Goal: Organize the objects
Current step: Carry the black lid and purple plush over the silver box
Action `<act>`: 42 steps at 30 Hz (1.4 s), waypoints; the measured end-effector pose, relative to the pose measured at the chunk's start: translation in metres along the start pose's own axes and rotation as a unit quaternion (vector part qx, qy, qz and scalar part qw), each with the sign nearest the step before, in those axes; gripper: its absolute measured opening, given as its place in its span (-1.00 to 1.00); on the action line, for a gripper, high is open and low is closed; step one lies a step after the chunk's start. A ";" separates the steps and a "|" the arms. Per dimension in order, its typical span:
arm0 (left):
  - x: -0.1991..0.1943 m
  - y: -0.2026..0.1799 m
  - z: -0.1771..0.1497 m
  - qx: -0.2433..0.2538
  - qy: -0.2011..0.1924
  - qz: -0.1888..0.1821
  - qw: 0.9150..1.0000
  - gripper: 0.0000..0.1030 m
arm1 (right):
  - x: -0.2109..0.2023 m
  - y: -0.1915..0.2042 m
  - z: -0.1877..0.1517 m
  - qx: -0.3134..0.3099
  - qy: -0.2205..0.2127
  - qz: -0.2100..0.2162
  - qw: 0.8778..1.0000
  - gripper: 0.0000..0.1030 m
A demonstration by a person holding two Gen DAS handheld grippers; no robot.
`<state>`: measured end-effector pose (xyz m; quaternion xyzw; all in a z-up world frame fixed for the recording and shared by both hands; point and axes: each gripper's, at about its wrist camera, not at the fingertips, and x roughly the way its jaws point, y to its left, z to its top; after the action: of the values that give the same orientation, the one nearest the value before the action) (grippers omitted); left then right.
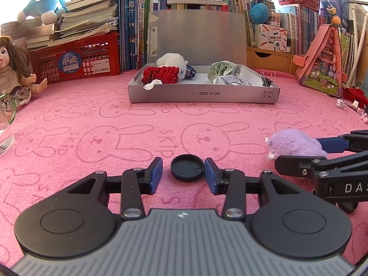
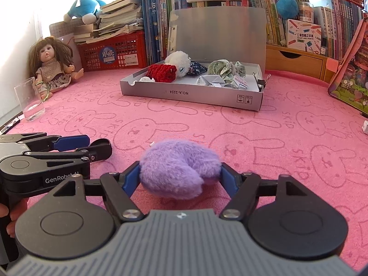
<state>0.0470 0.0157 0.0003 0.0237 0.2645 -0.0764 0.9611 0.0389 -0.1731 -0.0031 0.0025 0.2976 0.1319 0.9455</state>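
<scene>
Purple plush [image 2: 180,168] between right tongs [image 2: 180,177]

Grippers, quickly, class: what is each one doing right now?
Left gripper: open, fingers either side of the black lid, not gripping.
Right gripper: shut on the purple plush toy.

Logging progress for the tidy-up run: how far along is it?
Partly done. The grey box already holds a red knit piece, a white plush, green cloth and folded paper. In hand: the right gripper is shut on the purple plush, still on the pink cloth. Left: the black cap sits between the open fingers of the left gripper, not yet gripped.
</scene>
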 end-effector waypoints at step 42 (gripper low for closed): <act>0.066 0.010 0.121 -0.009 -0.034 0.027 0.999 -0.28 | 0.028 -0.045 0.097 0.047 -0.045 -0.070 0.995 0.37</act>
<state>0.1655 0.0060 0.0702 0.0193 0.2321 -0.0486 0.9713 0.1271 -0.2018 0.0572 0.0318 0.2595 0.0506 0.9639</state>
